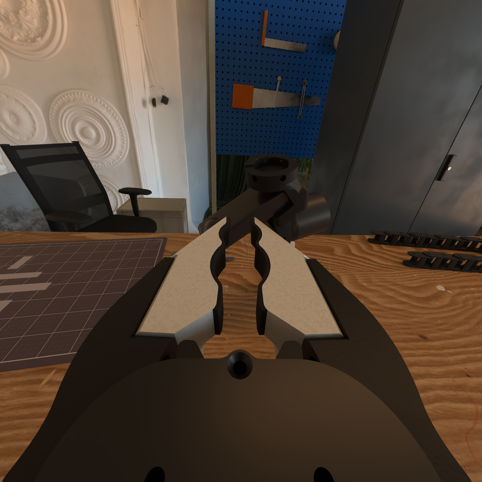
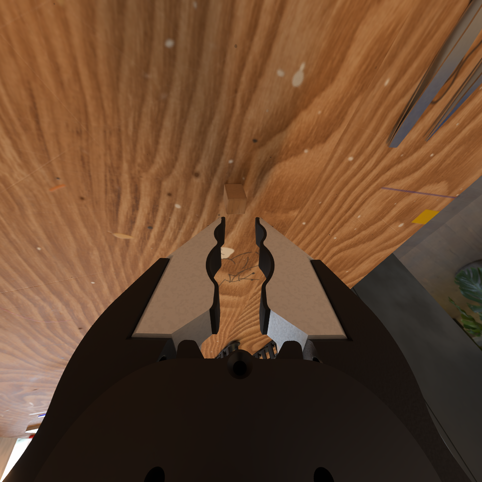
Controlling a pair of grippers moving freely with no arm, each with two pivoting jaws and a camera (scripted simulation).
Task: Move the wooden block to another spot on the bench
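Pale wood marks out the wooden block (image 2: 235,198), a small piece lying on the grained bench (image 2: 104,130) just ahead of the right gripper (image 2: 239,219). That gripper points down at the benchtop with its 2 fingers (image 2: 182,287) spread apart; nothing sits between them, and the block lies just beyond the tips, in line with the gap and not touching either one. Faint pencil scribbles show on the bench between the fingers, and pale paint flecks dot the surface farther out. In the left wrist view the left gripper (image 1: 240,220) hovers low over the bench (image 1: 365,313), its fingers (image 1: 292,287) also parted and empty. Beyond its tips the other gripper (image 1: 273,193) shows as a dark body over the far part of the bench. A dark cutting mat (image 1: 65,287) lies to the left, 2 black cable chains (image 1: 443,250) to the right, and a blue pegboard (image 1: 260,78) with tools hangs behind.
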